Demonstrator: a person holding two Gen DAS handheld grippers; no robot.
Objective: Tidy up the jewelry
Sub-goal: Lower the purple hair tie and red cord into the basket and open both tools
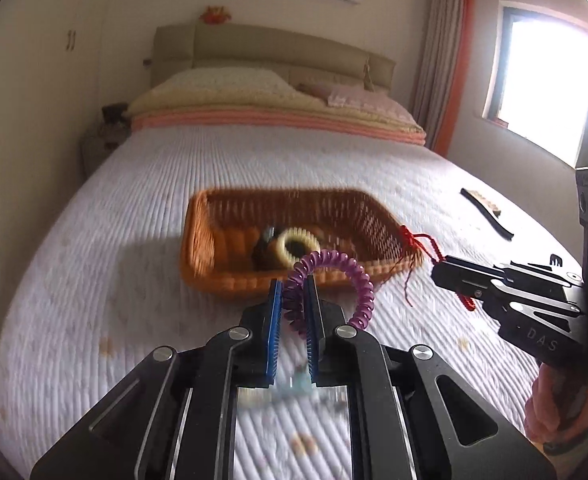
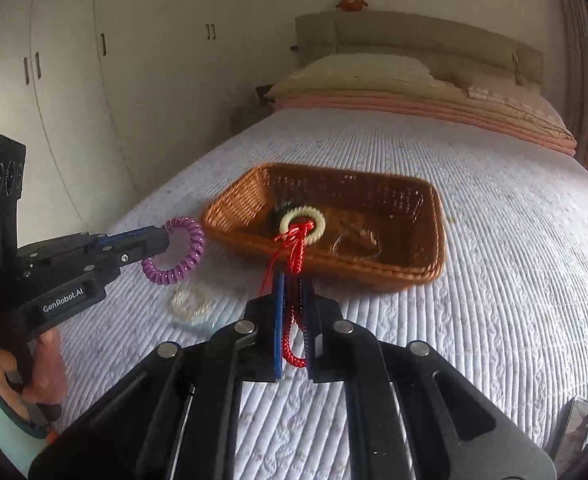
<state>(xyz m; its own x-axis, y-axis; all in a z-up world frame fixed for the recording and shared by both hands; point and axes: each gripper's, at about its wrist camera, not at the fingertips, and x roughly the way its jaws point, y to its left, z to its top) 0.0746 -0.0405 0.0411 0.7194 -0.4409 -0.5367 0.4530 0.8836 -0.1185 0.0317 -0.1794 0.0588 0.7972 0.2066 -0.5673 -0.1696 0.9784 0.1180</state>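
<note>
Lettering reading "GenRobot.AI" is showing on the side of the left gripper (image 2: pixel 161 242) in the right wrist view, while "DAS" is showing on the body of the right gripper (image 1: pixel 440 270) in the left wrist view.

The left gripper's blue-padded fingers (image 1: pixel 274 300) are clamping together on a purple spiral bracelet (image 1: pixel 334 280), whose free loop is arching out ahead of the fingertips and to their right. The right gripper's fingers (image 2: pixel 279 304) are pinching a red braided cord (image 2: pixel 294 256), with its knotted strands trailing forward past the tips and a loop hanging back between the pads.

Just ahead of both sets of fingers, an orange wicker basket (image 1: pixel 213 240) is sitting on the white quilted bed (image 1: pixel 133 184), holding a cream ring-shaped hair tie (image 1: pixel 298 246) beside a dark item (too blurred to identify).

Only the right wrist view is showing a clear beaded bracelet (image 2: pixel 191 304) lying on the bed to the left of the right fingers, below the purple coil. Only the left wrist view is showing a black strip (image 1: pixel 488 214) lying on the bed beyond the right gripper.
</note>
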